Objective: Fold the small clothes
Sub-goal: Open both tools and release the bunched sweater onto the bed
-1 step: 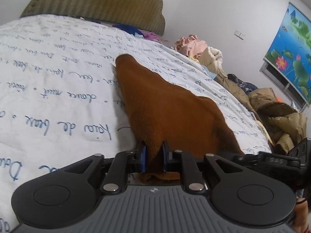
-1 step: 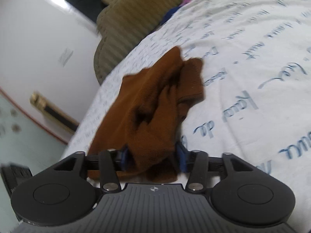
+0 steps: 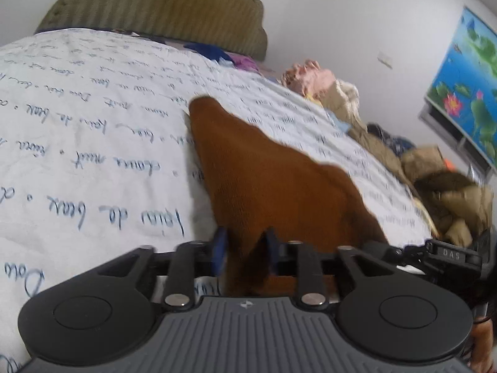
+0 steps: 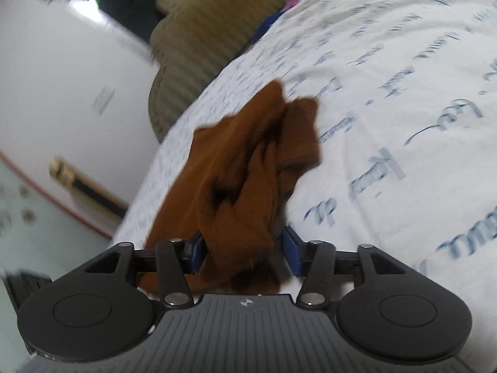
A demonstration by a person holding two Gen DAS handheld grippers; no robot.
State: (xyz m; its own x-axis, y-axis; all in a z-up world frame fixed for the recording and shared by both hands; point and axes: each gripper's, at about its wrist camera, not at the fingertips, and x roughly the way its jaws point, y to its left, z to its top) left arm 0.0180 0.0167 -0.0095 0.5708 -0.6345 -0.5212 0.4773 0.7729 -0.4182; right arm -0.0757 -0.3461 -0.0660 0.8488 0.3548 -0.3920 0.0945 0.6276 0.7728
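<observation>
The brown garment (image 3: pixel 273 186) lies on the bed (image 3: pixel 93 155) with its long axis running straight away from the left tongs (image 3: pixel 245 250), which have just closed narrow on its near edge. Right tongs (image 4: pixel 243 253), just widening, straddle bunched cloth; that view is blurry, so contact is unclear.

The left tool (image 3: pixel 245 250) points level across the bed, its blue pads (image 3: pixel 220 248) drawn in on a fold of brown cloth (image 3: pixel 279 186) between them; the jaws have just been closing. The right tool (image 4: pixel 245 253) also points level; its jaws have just been opening, the left pad against the cloth, the right pad (image 4: pixel 292 250) standing clear of it.
</observation>
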